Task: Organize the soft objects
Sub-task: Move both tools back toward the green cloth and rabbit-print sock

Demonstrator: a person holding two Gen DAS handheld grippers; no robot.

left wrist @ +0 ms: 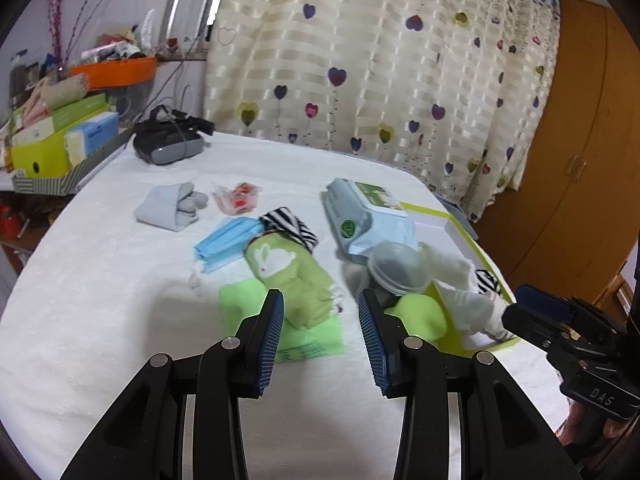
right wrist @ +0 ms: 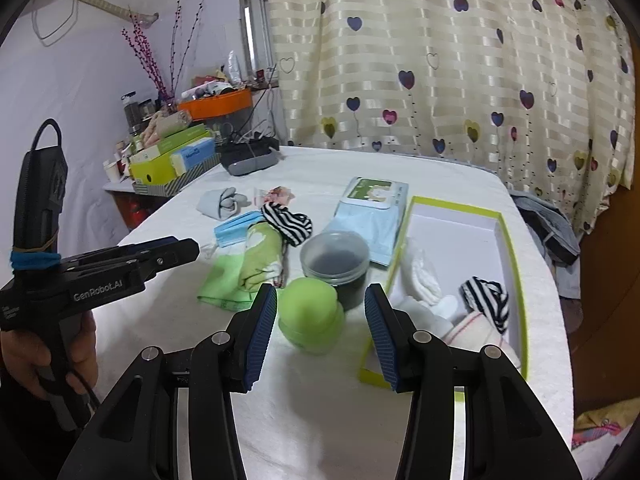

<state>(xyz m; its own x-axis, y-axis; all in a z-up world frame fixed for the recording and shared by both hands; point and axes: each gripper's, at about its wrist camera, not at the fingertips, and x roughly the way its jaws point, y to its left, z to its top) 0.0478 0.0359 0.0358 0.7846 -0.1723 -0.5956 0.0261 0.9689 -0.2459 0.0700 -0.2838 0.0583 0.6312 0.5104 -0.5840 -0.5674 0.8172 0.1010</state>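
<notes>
- Right now the right hand-held gripper (right wrist: 320,320) is spread wide with nothing between its pads, hovering low over the white-covered tabletop (right wrist: 304,412); the left hand-held gripper (left wrist: 320,320) is likewise released and empty.
- Just ahead of the right one, nearly between its fingers, sits a squat green soft ball (right wrist: 311,320). It touches a clear lidded jar (right wrist: 335,266) behind it, so a closing stroke that runs too deep could, I judge, nudge the jar over or pinch its rim instead of the ball.
- To the right of that gripper lies the green-edged box (right wrist: 506,240), already holding a white cloth (right wrist: 424,276) and a striped sock (right wrist: 486,298). Its near wall stands close to the right finger; a sideways swing could catch it and drag the box across the cloth.
- Ahead of the left gripper, a rolled green rabbit towel (left wrist: 288,276) rests on a flat green cloth (left wrist: 244,308). Grabbing one may lift both, since they overlap, and the roll could unwind in the air.
- Farther out lie blue face masks (left wrist: 224,246), another striped sock (left wrist: 290,224), a grey sock bundle (left wrist: 172,206) and a wipes pack (left wrist: 366,216). The masks' loose ear loops could snag a finger.
- Both grippers are near each other, so reaching together risks a collision.
</notes>
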